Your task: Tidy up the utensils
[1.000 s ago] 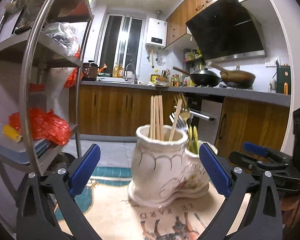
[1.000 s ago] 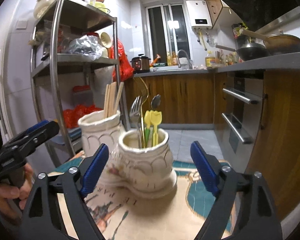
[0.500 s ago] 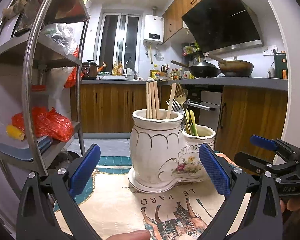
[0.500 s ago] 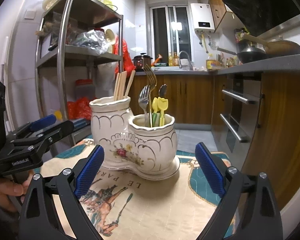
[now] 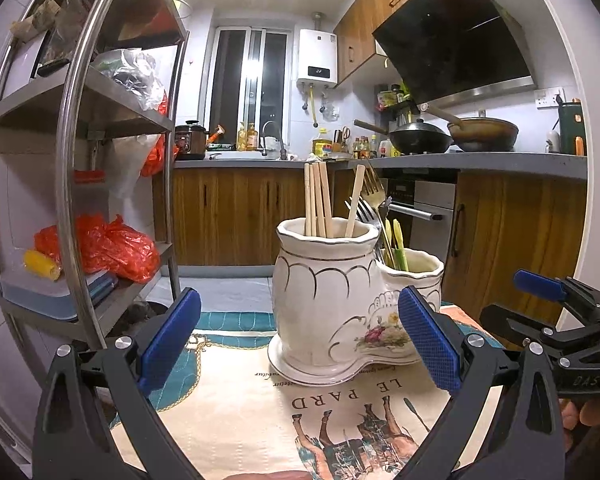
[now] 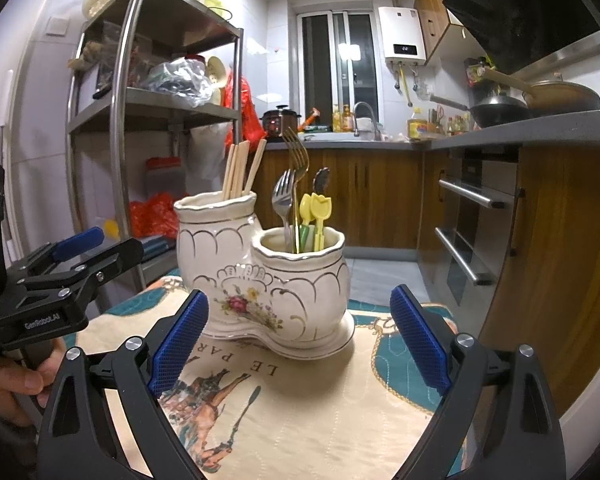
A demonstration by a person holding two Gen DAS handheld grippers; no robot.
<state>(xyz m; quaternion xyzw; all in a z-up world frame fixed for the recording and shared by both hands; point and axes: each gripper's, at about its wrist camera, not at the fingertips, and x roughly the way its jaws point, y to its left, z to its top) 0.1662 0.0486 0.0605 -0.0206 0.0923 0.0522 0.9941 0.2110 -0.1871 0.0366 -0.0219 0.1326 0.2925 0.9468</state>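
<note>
A white ceramic double holder (image 5: pixel 324 300) (image 6: pixel 260 272) stands upright on a printed mat. Its tall pot holds wooden chopsticks (image 5: pixel 318 200) (image 6: pixel 236 172). Its low pot holds forks (image 6: pixel 284 196), a spoon (image 6: pixel 322 178) and yellow picks (image 6: pixel 320 208). My left gripper (image 5: pixel 298 294) is open, just short of the tall pot, with nothing between its pads. My right gripper (image 6: pixel 299 294) is open in front of the low pot and touches nothing. Each gripper shows at the edge of the other's view: the right gripper (image 5: pixel 512 300) and the left gripper (image 6: pixel 112 244).
The beige and teal horse-print mat (image 5: pixel 260 408) covers a small table. A steel shelf rack (image 5: pixel 72 160) with red bags stands to the left. Wooden cabinets and an oven front (image 6: pixel 476 200) stand to the right. A hand (image 6: pixel 8 380) grips the left gripper's handle.
A second ago the holder looked tilted and blurred close between the right jaws. Now it stands sharp and upright a little farther ahead. The right jaws stand slightly wider; the left jaws are unchanged.
</note>
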